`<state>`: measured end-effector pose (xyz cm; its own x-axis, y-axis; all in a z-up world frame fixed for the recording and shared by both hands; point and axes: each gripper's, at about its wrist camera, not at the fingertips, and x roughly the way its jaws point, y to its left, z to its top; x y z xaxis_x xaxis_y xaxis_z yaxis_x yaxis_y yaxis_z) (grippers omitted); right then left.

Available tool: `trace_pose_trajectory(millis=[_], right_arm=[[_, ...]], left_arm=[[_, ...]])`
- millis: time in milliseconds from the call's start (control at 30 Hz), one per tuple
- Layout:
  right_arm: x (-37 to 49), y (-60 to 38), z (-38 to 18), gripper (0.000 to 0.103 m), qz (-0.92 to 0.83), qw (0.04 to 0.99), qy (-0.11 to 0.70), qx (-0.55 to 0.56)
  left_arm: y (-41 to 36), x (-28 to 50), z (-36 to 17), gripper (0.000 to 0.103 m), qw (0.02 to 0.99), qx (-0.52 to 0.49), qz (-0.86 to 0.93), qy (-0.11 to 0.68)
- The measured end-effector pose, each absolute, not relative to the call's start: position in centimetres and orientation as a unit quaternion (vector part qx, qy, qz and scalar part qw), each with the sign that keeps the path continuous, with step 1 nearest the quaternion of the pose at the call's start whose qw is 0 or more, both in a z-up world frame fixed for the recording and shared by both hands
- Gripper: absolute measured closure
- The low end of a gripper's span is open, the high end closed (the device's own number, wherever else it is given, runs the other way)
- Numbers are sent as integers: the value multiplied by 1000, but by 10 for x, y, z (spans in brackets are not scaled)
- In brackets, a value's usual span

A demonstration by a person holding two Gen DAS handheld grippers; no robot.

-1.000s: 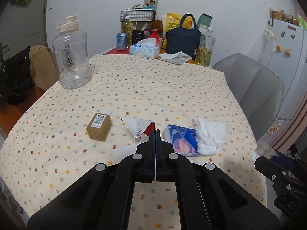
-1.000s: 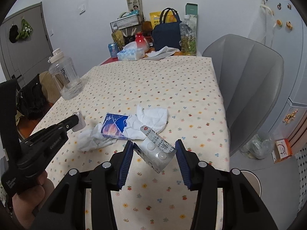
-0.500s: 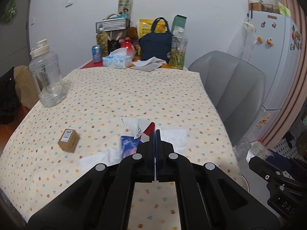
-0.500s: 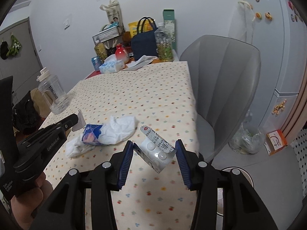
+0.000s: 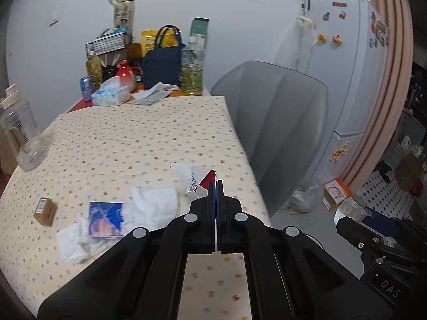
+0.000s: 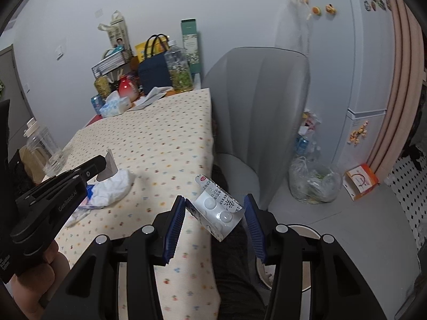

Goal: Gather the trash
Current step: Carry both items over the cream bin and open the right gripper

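Swung right off the table since a second ago, both grippers. Left gripper (image 5: 215, 184) clamped on torn white-and-red paper wrapper (image 5: 192, 175), right gripper (image 6: 214, 212) pinching silver blister pack (image 6: 218, 209). Next up, probably dropping both over the round bin (image 6: 307, 233) near right.

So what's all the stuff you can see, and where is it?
torn wrapper: 1, white and red, pinched in left gripper
pill blister pack: 1, silver, between right gripper's pads
tissues: 2 crumpled, white, near table edge
blue packet: 1, between the tissues
small box: 1, brown, left of them
water jug: 1, clear, left edge
tissue box: 1, pale blue, far end
navy bag: 1, far end
chair: 1, grey, beside table
fridge: 1, white, right
plastic bag: 1, clear, on floor
left gripper: black, shut
right gripper: black, blue pads
hand: 1, holding left gripper
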<state>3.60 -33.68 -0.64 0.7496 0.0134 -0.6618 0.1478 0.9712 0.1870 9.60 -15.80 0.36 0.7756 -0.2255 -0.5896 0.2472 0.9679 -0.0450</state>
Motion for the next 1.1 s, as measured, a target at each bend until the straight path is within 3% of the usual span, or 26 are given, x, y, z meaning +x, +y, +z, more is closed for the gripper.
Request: trace_pose_trajectory(millis=[800, 900, 1100], right_arm=[[20, -456, -78, 54, -135, 892, 390, 185], [23, -469, -90, 52, -148, 885, 398, 192], [17, -496, -109, 38, -173, 872, 406, 211]], left_arm=[[-294, 107, -38, 102, 903, 90, -221, 356], [-303, 109, -44, 102, 900, 97, -223, 362], [-319, 110, -54, 102, 893, 109, -228, 372]])
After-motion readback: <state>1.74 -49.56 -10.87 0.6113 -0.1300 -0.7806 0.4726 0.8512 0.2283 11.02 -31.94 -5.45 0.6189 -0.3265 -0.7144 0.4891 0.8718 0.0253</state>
